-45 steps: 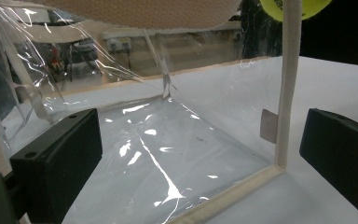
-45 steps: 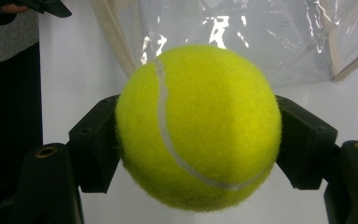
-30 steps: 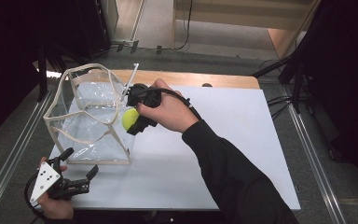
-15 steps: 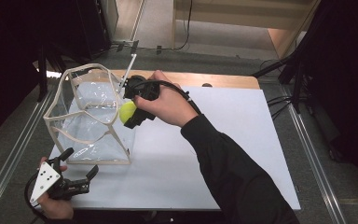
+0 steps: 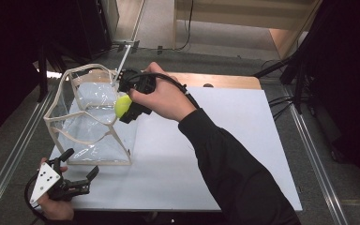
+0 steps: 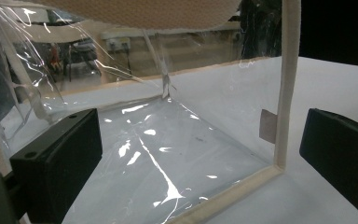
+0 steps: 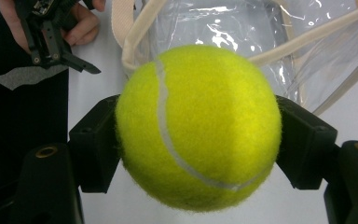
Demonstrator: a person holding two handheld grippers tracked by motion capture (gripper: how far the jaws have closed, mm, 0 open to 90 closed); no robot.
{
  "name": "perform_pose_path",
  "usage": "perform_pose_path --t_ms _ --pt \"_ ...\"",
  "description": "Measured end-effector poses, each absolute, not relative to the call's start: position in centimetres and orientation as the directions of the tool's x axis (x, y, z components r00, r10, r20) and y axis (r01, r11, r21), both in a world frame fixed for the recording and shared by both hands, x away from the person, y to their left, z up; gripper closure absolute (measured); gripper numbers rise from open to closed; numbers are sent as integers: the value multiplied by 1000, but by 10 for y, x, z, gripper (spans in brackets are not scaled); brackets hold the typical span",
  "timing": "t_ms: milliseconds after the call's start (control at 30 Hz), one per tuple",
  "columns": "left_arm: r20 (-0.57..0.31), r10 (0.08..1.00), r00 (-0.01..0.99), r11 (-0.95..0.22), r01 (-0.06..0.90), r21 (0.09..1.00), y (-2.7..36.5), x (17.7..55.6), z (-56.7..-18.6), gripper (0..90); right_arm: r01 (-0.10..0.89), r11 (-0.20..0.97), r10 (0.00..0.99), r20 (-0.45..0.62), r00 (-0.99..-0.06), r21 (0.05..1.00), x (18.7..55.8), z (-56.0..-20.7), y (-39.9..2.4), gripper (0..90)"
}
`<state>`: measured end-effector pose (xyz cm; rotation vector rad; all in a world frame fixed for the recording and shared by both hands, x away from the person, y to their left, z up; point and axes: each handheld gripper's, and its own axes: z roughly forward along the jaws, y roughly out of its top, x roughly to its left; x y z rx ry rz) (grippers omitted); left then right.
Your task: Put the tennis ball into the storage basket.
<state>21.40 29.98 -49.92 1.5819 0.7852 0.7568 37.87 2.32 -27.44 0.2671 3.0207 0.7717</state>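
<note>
tabletop (image 5: 225, 140): white, dim room around
bag (image 5: 91, 117): clear, upright at left edge
right claw (image 5: 122, 107): clamped on tennis ball (image 7: 198, 126) at bag rim
left claw (image 5: 75, 180): wide, idle near corner
left: likely dropping ball inside

Right claw (image 5: 123, 107) is clamped on a tennis ball (image 7: 198, 128), arm in a black sleeve (image 5: 234, 164) stretched toward the tabletop's far left corner. Left claw (image 5: 77, 176) sits at the near left corner, jaws spread wide, hand (image 5: 56, 206) wrapped around it.
</note>
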Motion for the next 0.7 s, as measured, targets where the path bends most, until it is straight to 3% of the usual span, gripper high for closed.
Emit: perform_pose_path --t_ms 700 --pt "50 821 569 -119 85 989 300 214 -499 0 136 867 151 8 -988 480 384 -256 50 240"
